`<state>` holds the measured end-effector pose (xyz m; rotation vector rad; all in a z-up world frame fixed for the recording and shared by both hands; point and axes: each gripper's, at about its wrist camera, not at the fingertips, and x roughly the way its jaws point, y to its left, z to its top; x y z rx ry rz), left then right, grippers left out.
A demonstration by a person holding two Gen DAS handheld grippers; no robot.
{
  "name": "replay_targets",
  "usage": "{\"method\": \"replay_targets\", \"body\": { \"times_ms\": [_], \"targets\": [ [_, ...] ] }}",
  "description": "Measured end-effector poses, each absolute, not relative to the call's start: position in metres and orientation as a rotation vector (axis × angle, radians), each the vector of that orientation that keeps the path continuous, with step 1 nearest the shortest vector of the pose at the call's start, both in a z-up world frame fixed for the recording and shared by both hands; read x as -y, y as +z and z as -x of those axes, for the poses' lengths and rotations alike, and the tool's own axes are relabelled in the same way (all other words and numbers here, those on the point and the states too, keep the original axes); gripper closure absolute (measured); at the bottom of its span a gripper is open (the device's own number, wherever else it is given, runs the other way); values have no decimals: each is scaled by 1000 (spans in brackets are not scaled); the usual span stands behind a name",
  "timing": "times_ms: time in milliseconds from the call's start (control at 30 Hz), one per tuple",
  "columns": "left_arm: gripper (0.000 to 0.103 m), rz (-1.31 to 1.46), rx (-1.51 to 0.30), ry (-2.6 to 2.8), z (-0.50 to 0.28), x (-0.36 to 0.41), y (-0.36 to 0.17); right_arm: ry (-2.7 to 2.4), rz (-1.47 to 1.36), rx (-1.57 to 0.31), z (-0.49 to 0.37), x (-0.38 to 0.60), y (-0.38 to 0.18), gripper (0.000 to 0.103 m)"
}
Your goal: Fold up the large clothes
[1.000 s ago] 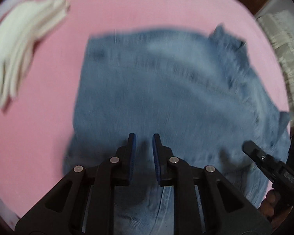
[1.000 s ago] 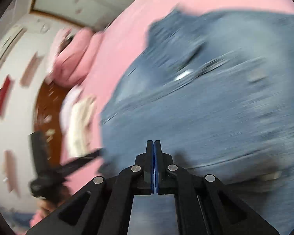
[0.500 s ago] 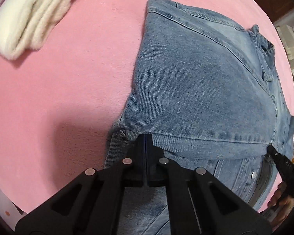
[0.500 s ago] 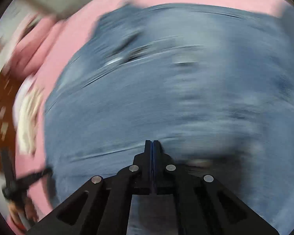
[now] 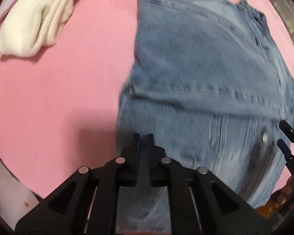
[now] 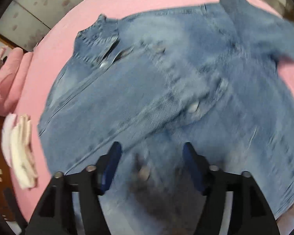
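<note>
A blue denim jacket [image 5: 201,62] lies partly folded on a pink bed cover [image 5: 58,90]; its far half is laid over the near half. My left gripper [image 5: 143,137] hovers over the jacket's near left edge, jaws a small gap apart and empty. My right gripper [image 6: 151,148] is wide open above the jacket's [image 6: 166,90] front, near its metal buttons. The right gripper also shows in the left wrist view [image 5: 288,137] at the jacket's right edge.
A folded white towel [image 5: 37,19] lies on the bed at the far left; it also shows in the right wrist view [image 6: 21,148]. Pink pillows [image 6: 7,78] sit at the bed's far side. Floor tiles [image 6: 39,4] lie beyond the bed.
Both grippers were shut on the jacket's folded edge half a second ago. Now both have let go: the left opened slightly, the right opened wide, and the fold rests on the jacket.
</note>
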<state>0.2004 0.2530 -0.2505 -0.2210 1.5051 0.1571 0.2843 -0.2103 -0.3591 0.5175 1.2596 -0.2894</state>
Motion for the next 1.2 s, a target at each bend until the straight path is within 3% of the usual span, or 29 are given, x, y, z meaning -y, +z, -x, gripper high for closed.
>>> {"method": "replay_targets", "body": {
  "times_ms": [67,100,133,233,600,867,1200],
  "targets": [
    [52,200,-1547,167,-187,-243,-248,-260,-563,-1282,-267,182,-365,22],
    [24,156,-1570,183,-182,-236,-249,-245,-587,-1293,-256,161,-364,20],
    [16,87,-1593,213,-178,-230,-249,-232,-610,-1303,-252,149,-369,19],
    [16,-61,-1645,289,-165,-215,-255,-236,-697,-1301,-224,127,-369,17],
    [16,-77,-1686,218,-138,-135,-239,-342,-898,-1276,-138,150,-374,13],
    [16,-138,-1688,154,-165,-13,-229,-423,-1010,-1205,-130,224,-373,12],
    [16,-166,-1649,36,-214,218,-211,-448,-1064,-1141,-115,372,-339,11]
  ]
}}
